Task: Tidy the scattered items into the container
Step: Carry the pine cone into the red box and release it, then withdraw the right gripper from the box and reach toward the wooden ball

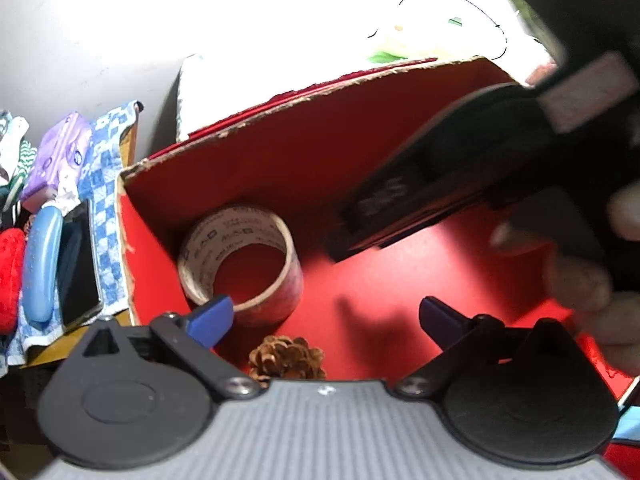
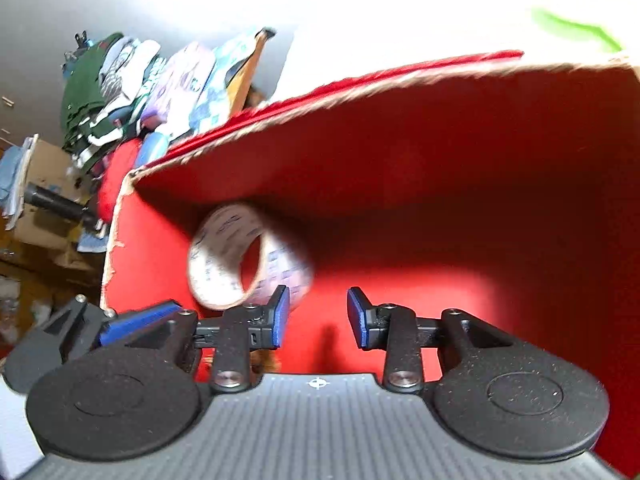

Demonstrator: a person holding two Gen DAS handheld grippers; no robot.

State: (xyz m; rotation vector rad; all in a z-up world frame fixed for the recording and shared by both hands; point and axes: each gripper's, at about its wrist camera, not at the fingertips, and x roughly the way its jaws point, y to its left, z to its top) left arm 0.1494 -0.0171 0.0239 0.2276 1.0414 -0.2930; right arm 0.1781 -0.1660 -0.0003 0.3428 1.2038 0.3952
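Observation:
A red cardboard box (image 1: 360, 144) with torn edges fills both views. A roll of clear packing tape (image 1: 240, 264) stands on its edge in the box's far left corner, and a brown pine cone (image 1: 286, 356) lies on the red floor close to the camera. My left gripper (image 1: 326, 316) hangs over the box floor, open wide, with nothing between its blue pads. My right gripper (image 1: 348, 232) reaches into the box from the right, with a hand (image 1: 580, 280) on it. In the right wrist view the right gripper (image 2: 318, 316) is open and empty, with the tape roll (image 2: 244, 256) just beyond its left finger.
Left of the box lie a blue checked cloth (image 1: 106, 208), a purple pack (image 1: 56, 156), a blue oblong object (image 1: 42, 264), a phone (image 1: 78, 264) and something red (image 1: 10, 276). A green and white item (image 1: 392, 46) and a thin black wire (image 1: 472, 4) lie behind the box.

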